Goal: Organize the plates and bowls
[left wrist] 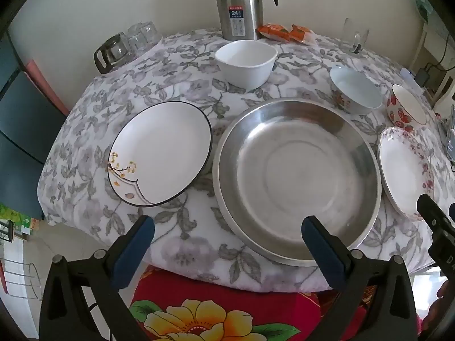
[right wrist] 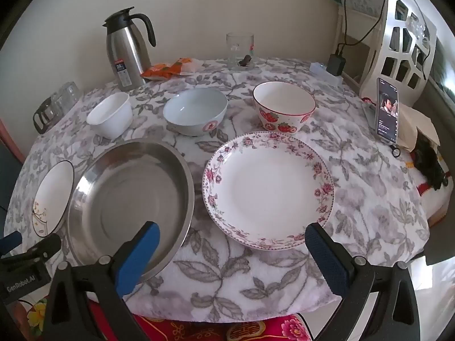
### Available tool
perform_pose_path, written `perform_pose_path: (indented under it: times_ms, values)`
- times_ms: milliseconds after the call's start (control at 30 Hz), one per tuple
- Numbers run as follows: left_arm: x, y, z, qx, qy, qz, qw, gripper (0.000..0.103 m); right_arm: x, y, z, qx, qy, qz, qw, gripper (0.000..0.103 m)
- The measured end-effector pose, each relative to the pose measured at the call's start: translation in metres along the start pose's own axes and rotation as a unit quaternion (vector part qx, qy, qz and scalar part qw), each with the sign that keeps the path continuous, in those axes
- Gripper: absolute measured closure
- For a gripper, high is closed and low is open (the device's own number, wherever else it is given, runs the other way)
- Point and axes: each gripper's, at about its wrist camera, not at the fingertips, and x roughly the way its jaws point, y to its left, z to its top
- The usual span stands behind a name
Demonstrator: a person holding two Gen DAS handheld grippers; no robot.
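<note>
Both pairs of fingers stand wide with nothing between them: the left gripper point(left wrist: 227, 230) hangs over the near edge of the desk point(left wrist: 182, 227), its right finger above the rim of the steel dish point(left wrist: 298, 179), and the right gripper point(right wrist: 231, 237) hangs over the near edge too, its left finger over that same dish and its right finger just off the rim of the rose-patterned plate point(right wrist: 268, 187). The steel dish lies in the middle of the near row, with the black-rimmed plate point(left wrist: 160, 153) just to its left and the rose-patterned plate to its right. Behind them stand three bowls in a row: a plain white bowl point(left wrist: 246, 62), a pale blue bowl point(right wrist: 195, 115) and a strawberry bowl point(right wrist: 284, 109). A steel thermos jug point(left wrist: 240, 5) stands at the back by the wall.
</note>
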Motion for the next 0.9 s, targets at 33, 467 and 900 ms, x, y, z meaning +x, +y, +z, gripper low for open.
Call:
perform_pose_path:
  times_ms: [33, 467, 900]
  values:
    - [0.001, 0.002, 0.001, -0.002, 0.001, 0.000, 1.0000, 0.000, 0.000, 0.000, 0.000, 0.000, 0.000, 0.000, 1.000, 0.000]
    - [0.002, 0.000, -0.003, -0.003, 0.008, 0.001, 1.0000, 0.000, 0.001, -0.002, 0.000, 0.004, -0.001, 0.006, 1.000, 0.000]
    - [0.000, 0.002, -0.001, -0.011, 0.009, 0.000, 0.9999, 0.000, 0.003, 0.007, 0.000, -0.009, 0.002, 0.005, 1.000, 0.000]
